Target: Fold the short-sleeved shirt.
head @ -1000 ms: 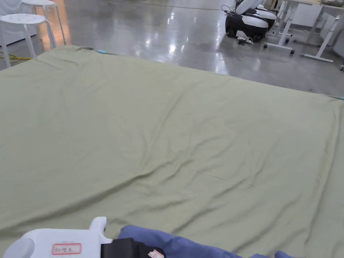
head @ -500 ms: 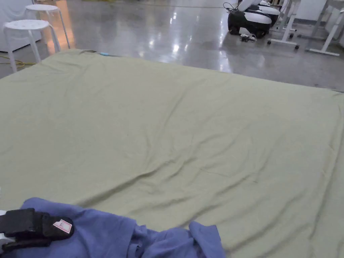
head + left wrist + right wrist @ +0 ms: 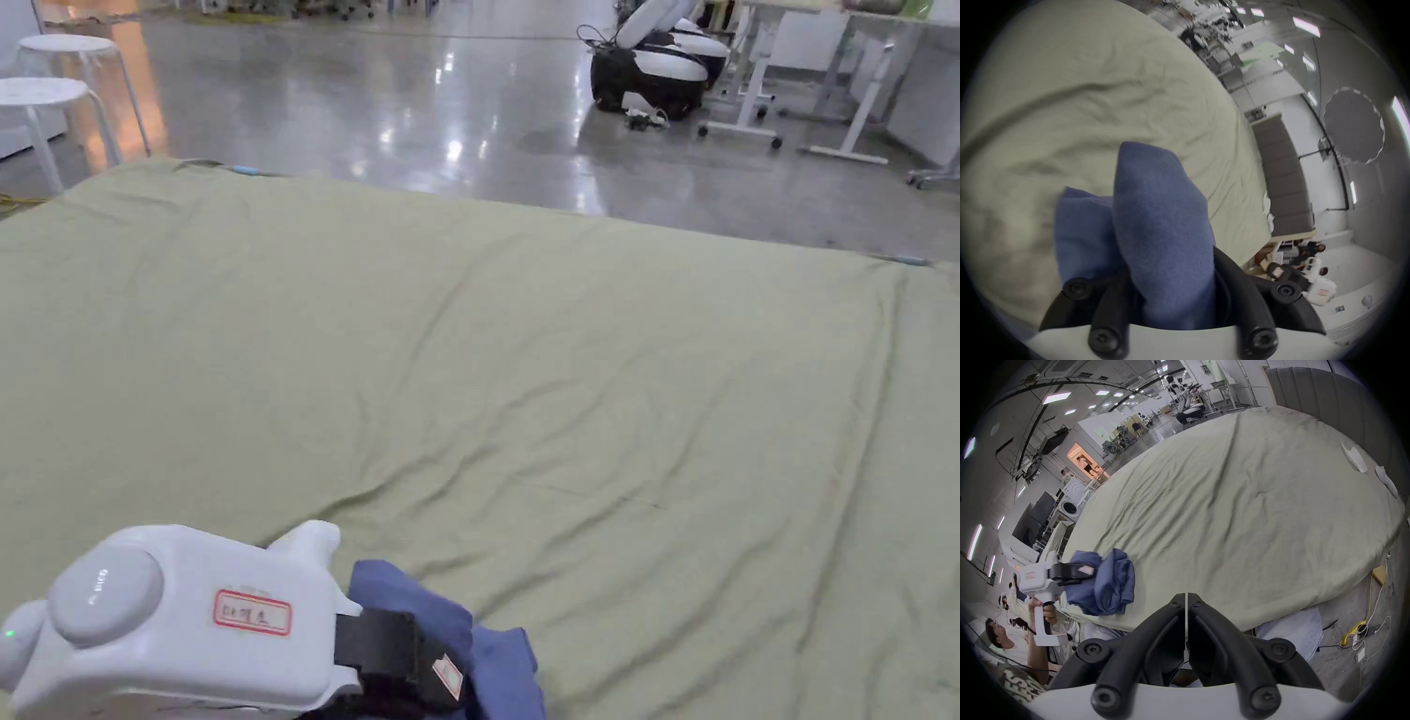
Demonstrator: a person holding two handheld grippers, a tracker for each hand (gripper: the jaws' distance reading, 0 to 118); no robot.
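Clamping a bunched blue shirt (image 3: pixel 1108 579) at the bed's (image 3: pixel 562 375) near edge, the left gripper (image 3: pixel 441 670) leaves the green sheet bare toward the far edge. From the right gripper view, the right gripper (image 3: pixel 1186 597), jaws pressed together on nothing, hovers off that edge.

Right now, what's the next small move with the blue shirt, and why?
Probably carry the blue shirt farther onto the green sheet and lay it down. It hangs bunched from the left gripper by the near edge, and the right gripper, shut and empty, holds none.
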